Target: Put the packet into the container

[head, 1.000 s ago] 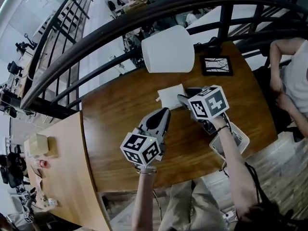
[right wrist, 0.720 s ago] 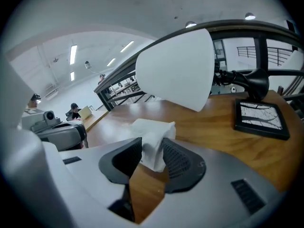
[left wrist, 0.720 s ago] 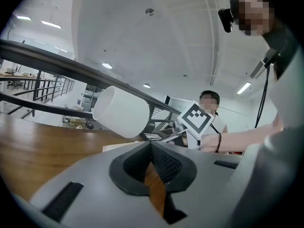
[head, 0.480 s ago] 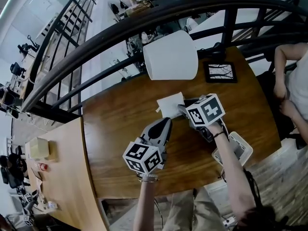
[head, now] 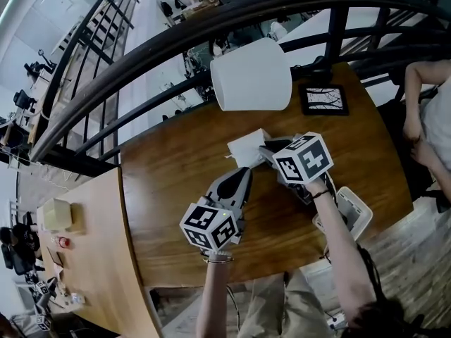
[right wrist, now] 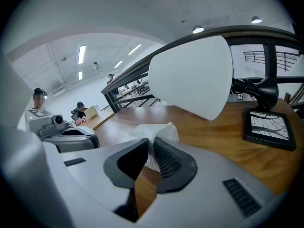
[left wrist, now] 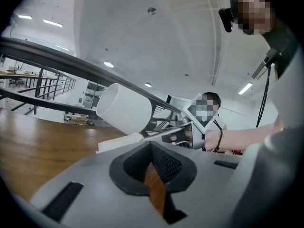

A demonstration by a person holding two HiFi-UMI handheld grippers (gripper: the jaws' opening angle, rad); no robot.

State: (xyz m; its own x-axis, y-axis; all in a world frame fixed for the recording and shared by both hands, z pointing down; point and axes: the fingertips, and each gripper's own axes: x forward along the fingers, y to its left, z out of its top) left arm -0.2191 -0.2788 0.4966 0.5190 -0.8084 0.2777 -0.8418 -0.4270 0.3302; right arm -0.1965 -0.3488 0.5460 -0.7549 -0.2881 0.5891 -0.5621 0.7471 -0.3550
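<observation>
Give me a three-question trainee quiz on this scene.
1. True or false: the left gripper holds the packet.
2. In the head view, what lies on the table right of the container? A) a frame B) a mug C) a bowl
3. Fill in: the packet sits between the jaws of the ___ gripper.

Key
1. False: its jaws are together, with nothing between them.
2. A
3. Right: the right gripper has its jaws closing on the packet.
</observation>
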